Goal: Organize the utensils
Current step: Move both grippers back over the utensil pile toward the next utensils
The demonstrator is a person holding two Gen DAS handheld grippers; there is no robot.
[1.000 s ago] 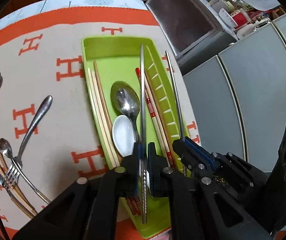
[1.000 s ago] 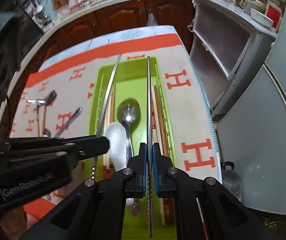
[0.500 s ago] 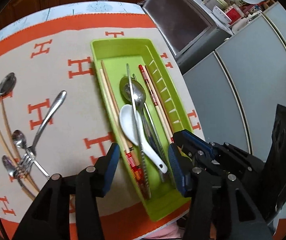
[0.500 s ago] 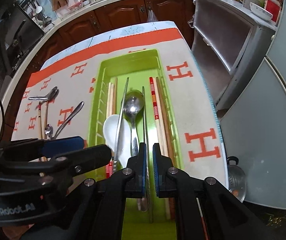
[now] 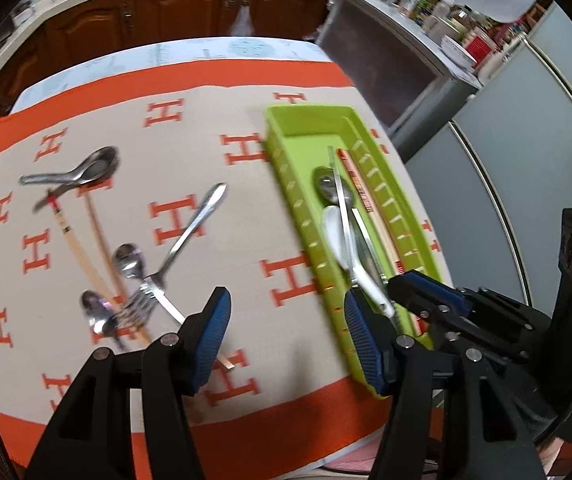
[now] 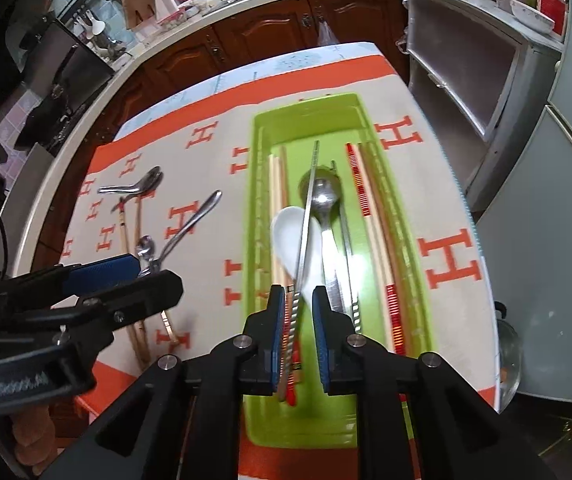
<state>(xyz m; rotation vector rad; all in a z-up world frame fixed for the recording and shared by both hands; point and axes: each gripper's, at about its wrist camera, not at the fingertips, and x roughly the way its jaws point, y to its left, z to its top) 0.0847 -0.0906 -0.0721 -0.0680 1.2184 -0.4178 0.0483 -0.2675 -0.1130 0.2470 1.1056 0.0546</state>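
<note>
Two metal chopsticks (image 6: 305, 216) lie in the green tray (image 6: 413, 248), partly hidden by the right gripper (image 6: 299, 322), jaws just parting, clamping nothing; left gripper (image 5: 286, 336) spread, empty.

Two wrist fisheyes, both angled steeply down, close — sharing the green tray (image 5: 286, 114), perhaps slightly blurred.

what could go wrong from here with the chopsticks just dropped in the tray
The metal chopstick lies slanted over the white spoon in the green tray, its end between the right gripper pads, which have just been opening; lifting may snag it. The left gripper, jaws just opened, could scatter the fork and spoons piled on the cloth.
</note>
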